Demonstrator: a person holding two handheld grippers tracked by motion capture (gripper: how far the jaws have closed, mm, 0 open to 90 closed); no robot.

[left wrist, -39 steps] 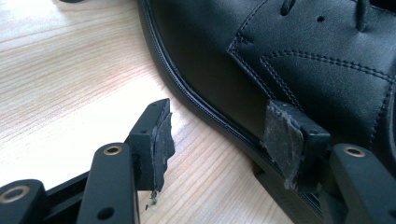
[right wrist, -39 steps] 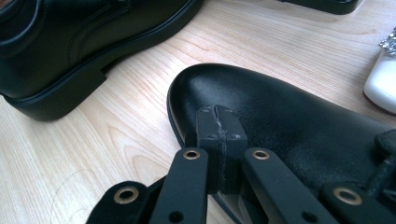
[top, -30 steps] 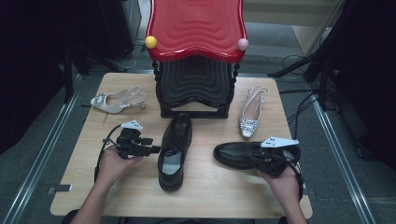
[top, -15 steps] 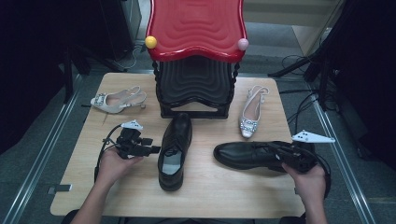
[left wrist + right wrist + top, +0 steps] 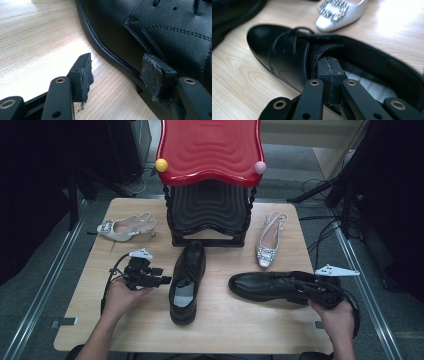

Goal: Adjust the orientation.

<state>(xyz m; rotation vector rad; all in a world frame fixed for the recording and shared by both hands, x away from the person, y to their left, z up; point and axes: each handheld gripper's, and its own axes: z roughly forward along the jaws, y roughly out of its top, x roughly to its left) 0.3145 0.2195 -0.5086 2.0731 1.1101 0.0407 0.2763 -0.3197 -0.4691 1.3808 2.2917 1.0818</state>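
Right gripper (image 5: 329, 75) inside glossy leather shoe (image 5: 287, 57)

The high view looks forward and down over the pale wooden bench (image 5: 150, 330). Each tongs camera sits close above it. All share the black leather lace-up shoes (image 5: 272, 286).

Black shoes (image 5: 189, 276) (image 5: 272, 286) – white pumps (image 5: 270, 241) – red stool (image 5: 210, 150).

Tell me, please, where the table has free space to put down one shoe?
Free: the near edge of the table below both black shoes, and the far left corner behind the beige heeled shoe. Crowded: the middle, around the shoe rack and silver heeled shoe.
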